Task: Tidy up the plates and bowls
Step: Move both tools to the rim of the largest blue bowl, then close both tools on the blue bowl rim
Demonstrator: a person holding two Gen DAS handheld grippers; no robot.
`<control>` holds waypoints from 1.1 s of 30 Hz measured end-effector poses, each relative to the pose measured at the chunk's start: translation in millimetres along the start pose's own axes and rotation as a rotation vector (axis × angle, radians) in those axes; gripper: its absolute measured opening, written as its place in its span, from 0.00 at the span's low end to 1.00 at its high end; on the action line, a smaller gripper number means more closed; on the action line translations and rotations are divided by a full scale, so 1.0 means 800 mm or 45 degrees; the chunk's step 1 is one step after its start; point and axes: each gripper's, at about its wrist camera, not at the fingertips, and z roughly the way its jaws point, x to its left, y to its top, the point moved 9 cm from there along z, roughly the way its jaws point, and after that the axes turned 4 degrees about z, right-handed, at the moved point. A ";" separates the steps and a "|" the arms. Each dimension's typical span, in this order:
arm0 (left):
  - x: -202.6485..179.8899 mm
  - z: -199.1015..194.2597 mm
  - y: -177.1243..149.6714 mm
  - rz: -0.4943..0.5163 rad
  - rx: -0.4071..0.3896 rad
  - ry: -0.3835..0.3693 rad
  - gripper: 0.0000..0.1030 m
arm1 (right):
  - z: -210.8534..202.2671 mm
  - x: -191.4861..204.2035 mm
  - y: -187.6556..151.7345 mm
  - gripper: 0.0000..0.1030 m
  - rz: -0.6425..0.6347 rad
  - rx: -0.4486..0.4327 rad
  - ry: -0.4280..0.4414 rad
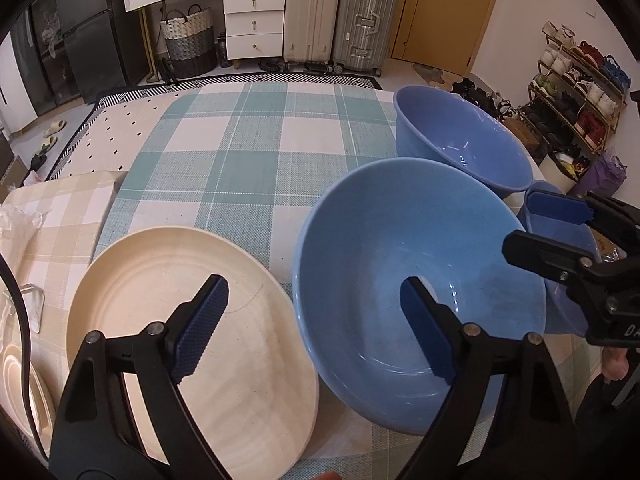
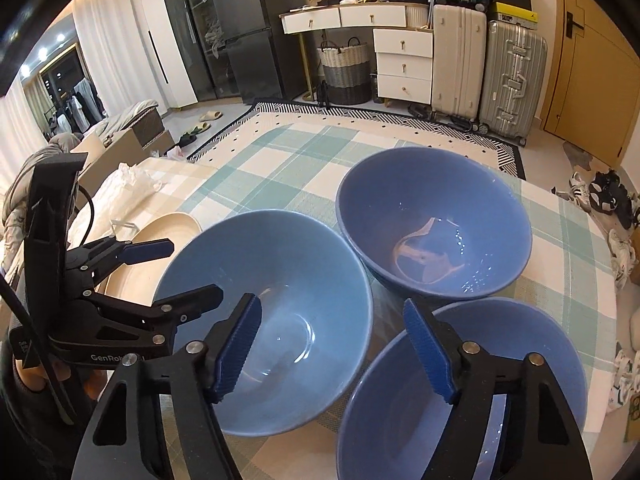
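Three blue bowls stand on the checked tablecloth. In the right wrist view the left bowl (image 2: 264, 320) and the near right bowl (image 2: 520, 364) flank my open right gripper (image 2: 336, 348); the far bowl (image 2: 436, 220) lies behind. My left gripper (image 1: 316, 328) is open and empty, spanning the gap between a cream plate (image 1: 200, 344) and the light blue bowl (image 1: 400, 280). The far bowl (image 1: 464, 140) and the third bowl (image 1: 568, 276) sit to the right. The right gripper (image 1: 532, 224) shows open above that third bowl. The left gripper (image 2: 176, 268) shows by the cream plate (image 2: 160, 248).
More cream plates (image 1: 24, 384) are stacked at the left edge. A beige checked cloth (image 1: 60, 216) with crumpled plastic (image 2: 136, 180) lies left. The table edge (image 2: 600, 320) runs on the right. Suitcases (image 2: 480, 64), a dresser and a shoe rack (image 1: 576, 88) stand beyond.
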 end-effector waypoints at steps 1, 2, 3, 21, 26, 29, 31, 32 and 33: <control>0.000 0.001 0.000 0.000 0.003 -0.004 0.78 | 0.004 0.000 0.000 0.68 0.001 0.012 0.005; 0.000 0.002 -0.001 0.000 0.006 -0.007 0.76 | 0.007 -0.001 0.000 0.66 0.000 0.023 0.005; 0.001 0.003 -0.002 0.000 0.011 -0.012 0.74 | 0.011 0.000 0.000 0.65 -0.003 0.032 0.006; 0.010 0.021 -0.012 0.014 0.054 0.023 0.26 | 0.044 -0.009 -0.003 0.15 -0.039 0.094 -0.105; 0.010 0.014 -0.016 0.033 0.043 0.036 0.16 | 0.039 -0.010 0.001 0.11 -0.026 0.060 -0.119; 0.007 0.003 -0.014 0.034 0.026 0.028 0.11 | 0.030 -0.006 0.004 0.11 -0.037 0.035 -0.120; 0.009 0.002 -0.015 0.028 0.021 0.030 0.11 | 0.026 -0.002 0.005 0.11 -0.050 0.026 -0.128; 0.010 0.001 -0.016 0.021 0.019 0.028 0.10 | 0.025 -0.002 0.006 0.10 -0.046 0.024 -0.120; 0.011 0.001 -0.017 0.012 0.020 0.022 0.08 | 0.024 -0.002 0.006 0.09 -0.043 0.020 -0.121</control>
